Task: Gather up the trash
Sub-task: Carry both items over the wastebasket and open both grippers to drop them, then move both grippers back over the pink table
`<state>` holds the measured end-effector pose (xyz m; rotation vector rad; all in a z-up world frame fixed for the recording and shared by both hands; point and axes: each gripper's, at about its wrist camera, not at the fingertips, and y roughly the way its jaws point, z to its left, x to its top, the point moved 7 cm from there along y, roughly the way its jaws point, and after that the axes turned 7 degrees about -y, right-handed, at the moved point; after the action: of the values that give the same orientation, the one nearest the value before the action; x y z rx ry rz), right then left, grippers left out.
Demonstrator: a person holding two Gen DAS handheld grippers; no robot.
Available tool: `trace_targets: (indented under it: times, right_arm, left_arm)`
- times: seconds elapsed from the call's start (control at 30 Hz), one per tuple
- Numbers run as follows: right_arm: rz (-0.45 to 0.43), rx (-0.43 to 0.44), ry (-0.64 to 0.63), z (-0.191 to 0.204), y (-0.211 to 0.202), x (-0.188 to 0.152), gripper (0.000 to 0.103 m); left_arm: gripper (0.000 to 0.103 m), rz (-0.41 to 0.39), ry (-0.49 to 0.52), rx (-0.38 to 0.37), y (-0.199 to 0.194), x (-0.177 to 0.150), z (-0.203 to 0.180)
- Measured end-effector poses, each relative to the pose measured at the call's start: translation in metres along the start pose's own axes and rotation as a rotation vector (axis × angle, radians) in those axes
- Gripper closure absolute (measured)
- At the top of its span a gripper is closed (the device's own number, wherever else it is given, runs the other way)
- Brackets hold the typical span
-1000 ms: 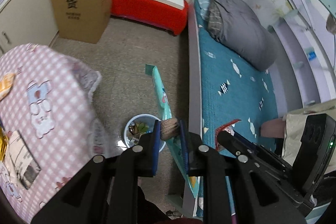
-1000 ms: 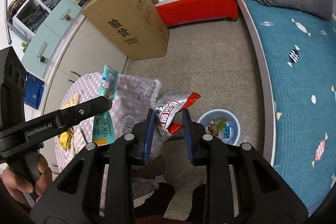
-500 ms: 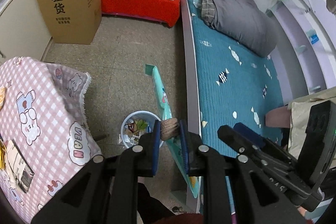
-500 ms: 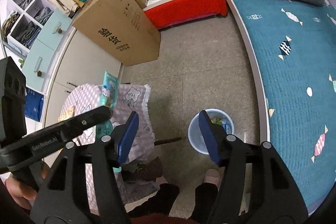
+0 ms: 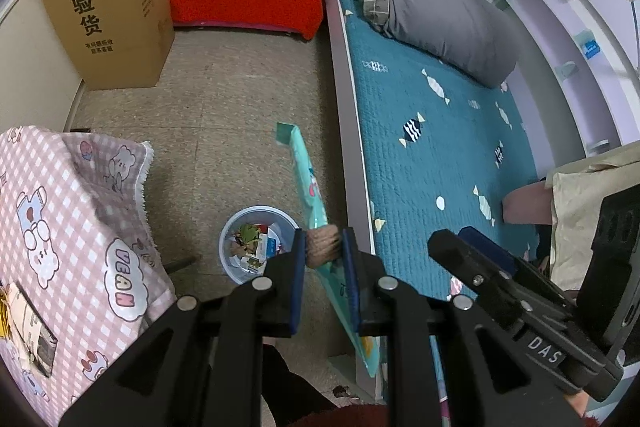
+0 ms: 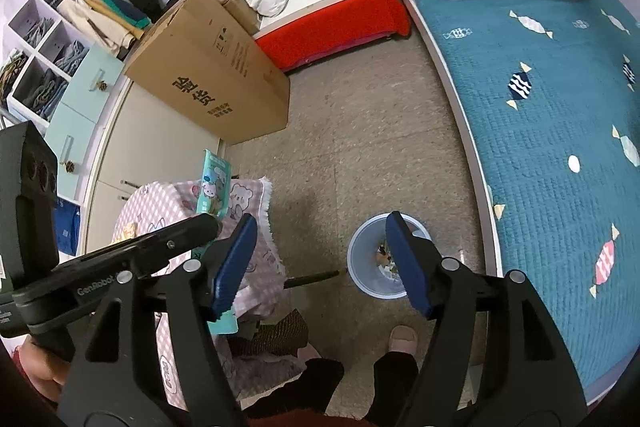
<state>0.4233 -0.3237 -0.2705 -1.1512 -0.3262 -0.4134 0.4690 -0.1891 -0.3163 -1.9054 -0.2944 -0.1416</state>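
Note:
My left gripper (image 5: 323,239) is shut on a long teal snack packet (image 5: 308,183), with a brown twine-wound piece (image 5: 322,249) also between its pads. It hangs just right of the blue bin (image 5: 256,243), which holds several wrappers. In the right wrist view the same packet (image 6: 214,183) sticks up from the left gripper's fingers (image 6: 200,225) over the table. My right gripper (image 6: 320,219) is over the floor beside the bin (image 6: 374,267). Its jaws are opening and nothing is between them.
A table under a pink checked cloth (image 5: 60,227) stands left of the bin, with more wrappers (image 5: 24,315) on it. A teal bed (image 5: 440,147) runs along the right. A cardboard box (image 5: 108,11) and red bench (image 5: 244,3) stand behind. A person's foot (image 6: 402,337) is near the bin.
My right gripper's jaws spread apart and the red-and-white packet they held is gone from between them. Both grippers shifted toward the bin. The left still holds the teal packet.

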Motion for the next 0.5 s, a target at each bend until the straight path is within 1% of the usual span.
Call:
trace_targets:
  times: [0.1, 0.13, 0.17, 0.23, 0.27, 0.3, 0.5]
  right_arm:
    - [-0.012, -0.009, 0.012, -0.006, -0.004, 0.001, 0.035]
    - [-0.016, -0.014, 0.015, -0.008, -0.005, 0.0, 0.034]
    - [-0.019, -0.019, 0.021, -0.009, -0.007, 0.0, 0.034]
    - [-0.017, -0.026, 0.026, -0.011, -0.007, -0.003, 0.034]
    - [-0.016, -0.028, 0.027, -0.011, -0.007, -0.004, 0.034]
    - [-0.013, -0.029, 0.03, -0.011, -0.007, -0.006, 0.034]
    - [0.0, -0.026, 0.018, 0.001, -0.003, -0.012, 0.034]
  left_arm:
    - [0.084, 0.018, 0.004, -0.012, 0.002, -0.001, -0.004]
    - [0.08, 0.018, 0.003, -0.021, 0.002, -0.001, -0.005]
    - [0.076, 0.014, 0.005, -0.021, 0.002, 0.0, -0.005]
    - [0.055, 0.0, 0.012, -0.01, -0.001, 0.0, -0.004]
    - [0.051, -0.008, 0.014, 0.002, -0.002, 0.001, -0.003]
    - [0.049, -0.007, 0.011, 0.002, -0.003, 0.0, -0.002]
    - [0.045, 0.009, -0.027, 0.013, -0.006, -0.009, 0.015]
